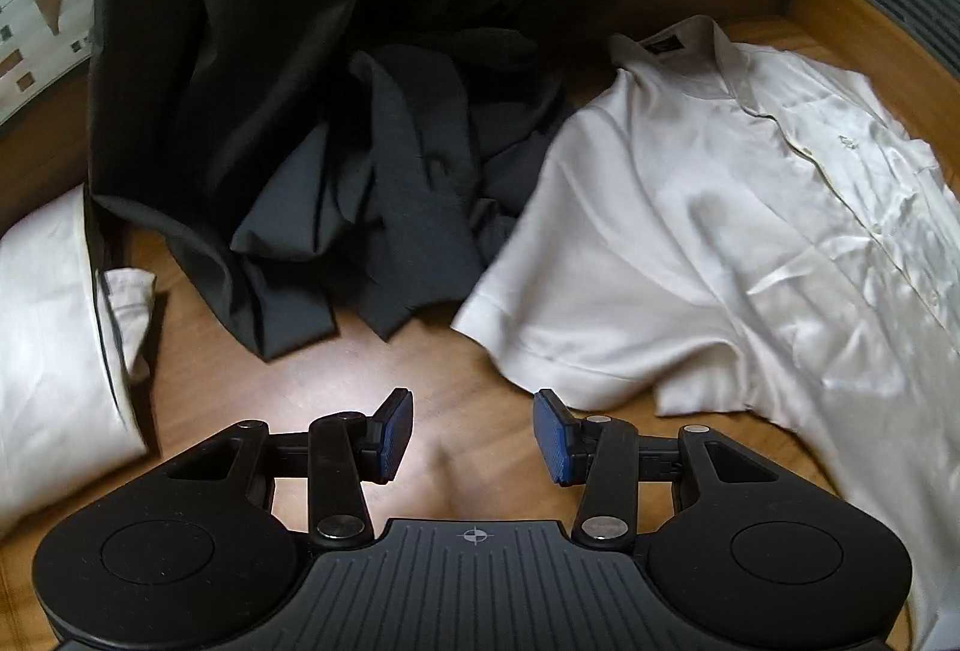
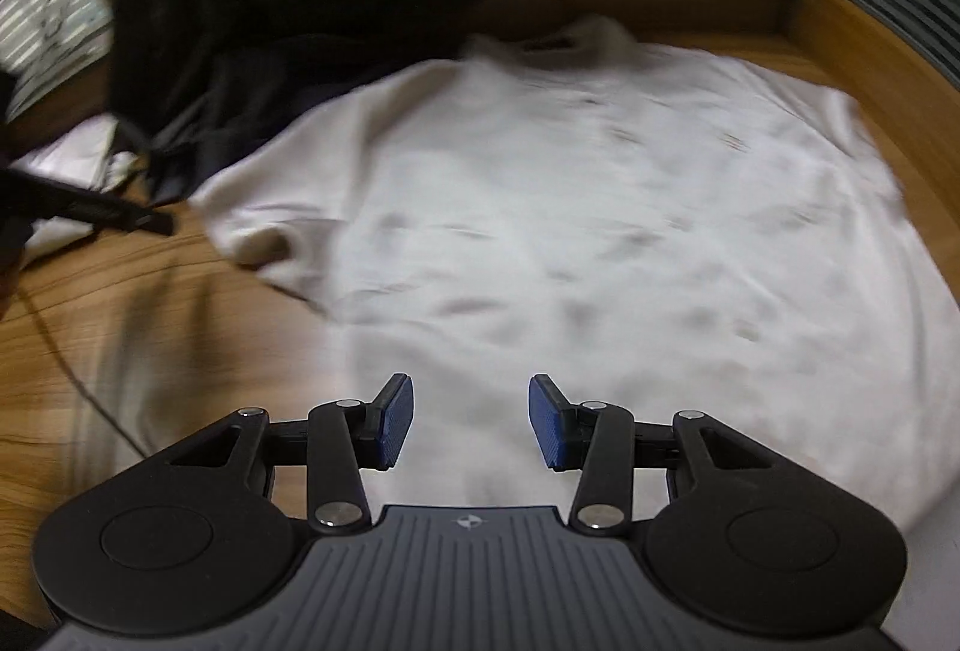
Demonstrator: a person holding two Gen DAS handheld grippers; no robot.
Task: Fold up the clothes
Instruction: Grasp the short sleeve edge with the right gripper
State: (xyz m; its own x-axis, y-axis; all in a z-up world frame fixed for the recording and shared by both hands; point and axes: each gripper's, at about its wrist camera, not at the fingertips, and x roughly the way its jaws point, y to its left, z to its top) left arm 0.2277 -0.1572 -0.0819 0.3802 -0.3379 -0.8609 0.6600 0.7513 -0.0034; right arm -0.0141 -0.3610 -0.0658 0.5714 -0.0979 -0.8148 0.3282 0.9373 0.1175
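Worktop [image 1: 372,369] of brown wood carries all the garments. Largest on it is the dark garment pile [image 1: 336,123], heaped and draped to the left of the cream shirt and just touching its near sleeve. The cream shirt [image 1: 720,243] lies spread flat, front up, buttoned, short-sleeved; its long axis runs from the collar at the far end to the hem at the near end. A folded white garment [image 1: 54,327] sits well left of the shirt, beyond the dark pile.

Left hand-held gripper [image 1: 474,438]: jaws apart, empty, over bare wood just left of the shirt's near sleeve hem. Right hand-held gripper [image 2: 471,423]: jaws apart, empty, directly over the shirt's [image 2: 600,231] lower body, looking up its long axis toward the collar. The right view is motion-blurred.

Judgement: the right side is nearer the shirt body and hem; the left is nearer the sleeve. A first fold likely turns on that sleeve being taken inward across the long axis.

Labelling: a dark neck label [image 1: 659,46] sits inside the collar; its writing is unreadable. A small chest mark [image 1: 846,145] is too small to identify.
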